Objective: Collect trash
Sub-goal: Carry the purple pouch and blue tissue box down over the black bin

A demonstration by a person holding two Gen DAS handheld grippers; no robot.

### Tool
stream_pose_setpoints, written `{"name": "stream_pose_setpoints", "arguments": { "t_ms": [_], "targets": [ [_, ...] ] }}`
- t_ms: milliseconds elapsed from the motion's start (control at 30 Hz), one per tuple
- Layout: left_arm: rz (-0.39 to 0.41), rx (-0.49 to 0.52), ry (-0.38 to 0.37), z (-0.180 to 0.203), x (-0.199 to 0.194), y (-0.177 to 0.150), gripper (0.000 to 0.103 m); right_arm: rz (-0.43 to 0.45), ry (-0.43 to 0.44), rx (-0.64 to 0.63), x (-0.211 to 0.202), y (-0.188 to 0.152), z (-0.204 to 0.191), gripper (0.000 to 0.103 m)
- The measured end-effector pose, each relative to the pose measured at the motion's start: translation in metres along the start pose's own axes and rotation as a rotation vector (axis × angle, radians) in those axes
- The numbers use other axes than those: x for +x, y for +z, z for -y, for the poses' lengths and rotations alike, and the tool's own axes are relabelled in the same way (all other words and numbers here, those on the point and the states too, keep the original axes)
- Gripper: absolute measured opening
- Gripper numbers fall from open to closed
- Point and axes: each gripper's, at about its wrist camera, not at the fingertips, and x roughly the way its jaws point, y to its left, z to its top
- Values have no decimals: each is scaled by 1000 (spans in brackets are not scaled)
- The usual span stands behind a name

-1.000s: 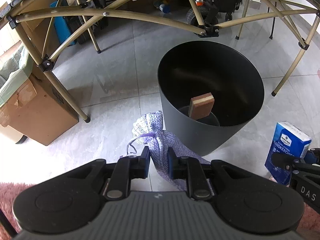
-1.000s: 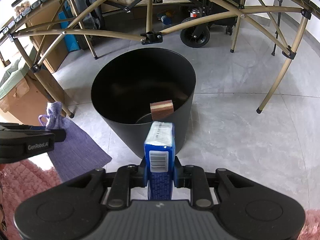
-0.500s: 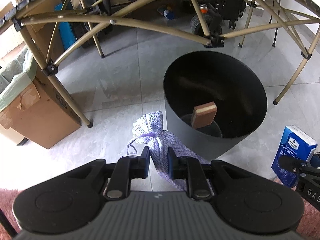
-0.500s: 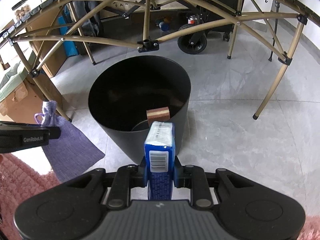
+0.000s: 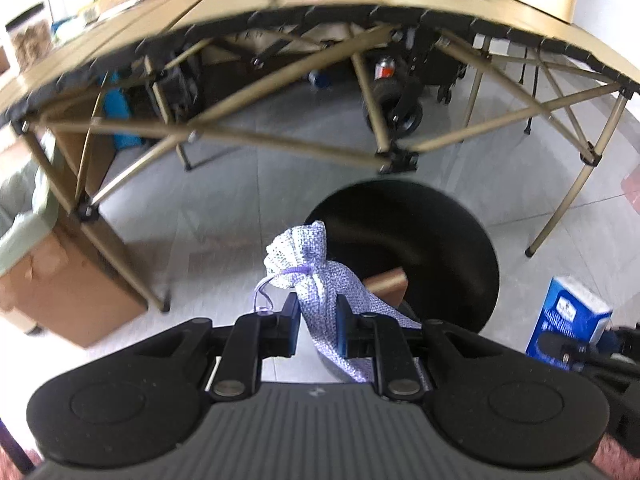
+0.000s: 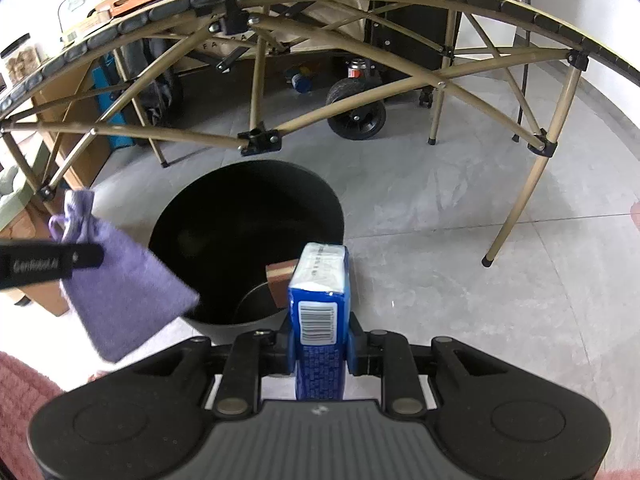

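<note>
Left wrist view shows the left gripper [image 5: 317,326] clamping a pouch [image 5: 316,280] above the bin [image 5: 472,264], the right gripper [image 6: 319,347] clenching a tissue pack [image 6: 320,300]; next, release both over it

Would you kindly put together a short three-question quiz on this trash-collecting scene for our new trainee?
1. True or false: the left gripper is shut on the lilac woven drawstring pouch.
2. Multiple choice: what does the right gripper hold? A) a red can B) the blue and white tissue pack C) nothing
3. Fill in: the only item lying inside the round black plastic bin is a brown ____.

Key:
1. True; the pouch is pinched between the fingers.
2. B; the pack stands upright in the closed jaws.
3. Block; it leans near the bin's bottom.
</note>
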Motion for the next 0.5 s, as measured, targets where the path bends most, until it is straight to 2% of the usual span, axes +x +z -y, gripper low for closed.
{"name": "stream_pose_setpoints", "arguments": {
  "t_ms": [233,500],
  "targets": [
    [6,26,-18,22,18,23,18,25,-26,16,6,19,11,22],
    [-64,47,-34,35,46,37,18,41,-52,22,12,35,22,22]
  ]
}}
